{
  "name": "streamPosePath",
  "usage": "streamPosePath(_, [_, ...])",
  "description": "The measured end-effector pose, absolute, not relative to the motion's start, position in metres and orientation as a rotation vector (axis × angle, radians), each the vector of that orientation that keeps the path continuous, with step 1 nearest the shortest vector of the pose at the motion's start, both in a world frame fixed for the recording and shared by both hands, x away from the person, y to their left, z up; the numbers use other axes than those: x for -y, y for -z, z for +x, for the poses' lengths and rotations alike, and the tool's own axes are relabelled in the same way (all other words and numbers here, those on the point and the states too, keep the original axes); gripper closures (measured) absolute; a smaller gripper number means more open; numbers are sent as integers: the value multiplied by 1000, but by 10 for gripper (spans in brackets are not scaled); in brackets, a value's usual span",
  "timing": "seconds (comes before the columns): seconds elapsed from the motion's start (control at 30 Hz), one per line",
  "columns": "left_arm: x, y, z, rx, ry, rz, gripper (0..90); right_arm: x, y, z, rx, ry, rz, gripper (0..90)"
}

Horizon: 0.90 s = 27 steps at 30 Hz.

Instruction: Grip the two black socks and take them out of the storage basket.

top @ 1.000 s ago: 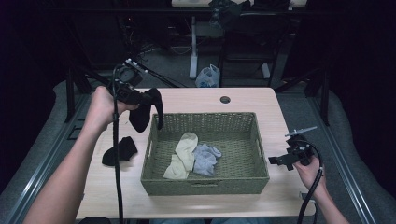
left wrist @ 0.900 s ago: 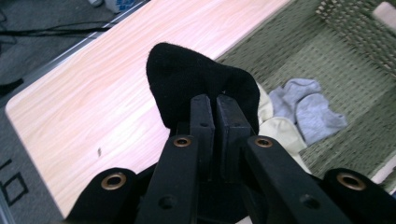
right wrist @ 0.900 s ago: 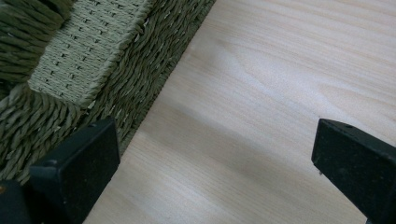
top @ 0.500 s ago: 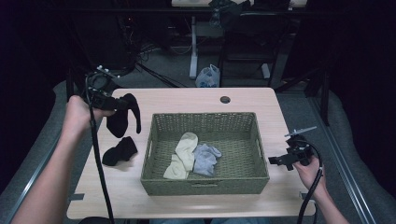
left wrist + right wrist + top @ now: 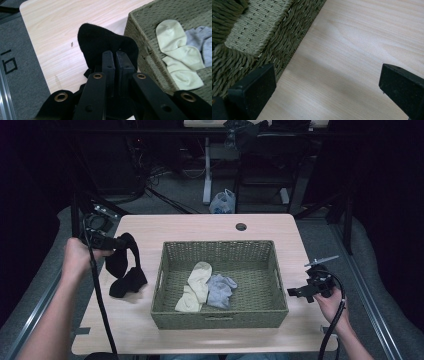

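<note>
A black sock (image 5: 121,262) hangs from my left gripper (image 5: 114,242), which is shut on it above the table's left side, beside the woven green basket (image 5: 220,319). Its lower end meets a second black sock (image 5: 129,284) lying on the table. In the left gripper view the jaws (image 5: 115,53) press together on the black sock (image 5: 100,42), with the basket (image 5: 140,32) to their right. Inside the basket lie a cream sock (image 5: 196,285) and a grey sock (image 5: 221,290). My right gripper (image 5: 296,292) stands open by the basket's right wall, its jaws (image 5: 327,80) over bare wood.
The wooden table (image 5: 200,227) has a round cable hole (image 5: 241,226) at its far edge. A plastic bag (image 5: 223,202) and stand legs sit on the floor beyond. The table's left edge lies close to my left hand.
My left gripper has carried the black sock leftward and down, from the basket's far left corner to above the other black sock. The right gripper has stayed put.
</note>
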<state>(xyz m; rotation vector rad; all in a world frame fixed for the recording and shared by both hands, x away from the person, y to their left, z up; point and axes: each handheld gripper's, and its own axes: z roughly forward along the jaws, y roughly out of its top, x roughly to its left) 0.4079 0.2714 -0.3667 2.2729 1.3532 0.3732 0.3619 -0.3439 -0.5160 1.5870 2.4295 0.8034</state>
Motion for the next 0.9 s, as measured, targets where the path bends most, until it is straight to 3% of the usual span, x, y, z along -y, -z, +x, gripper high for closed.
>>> streamPosePath(0.9, [-277, 453, 416, -1499, -312, 2263, 859, 344, 517, 362, -2429, -804, 1588, 3])
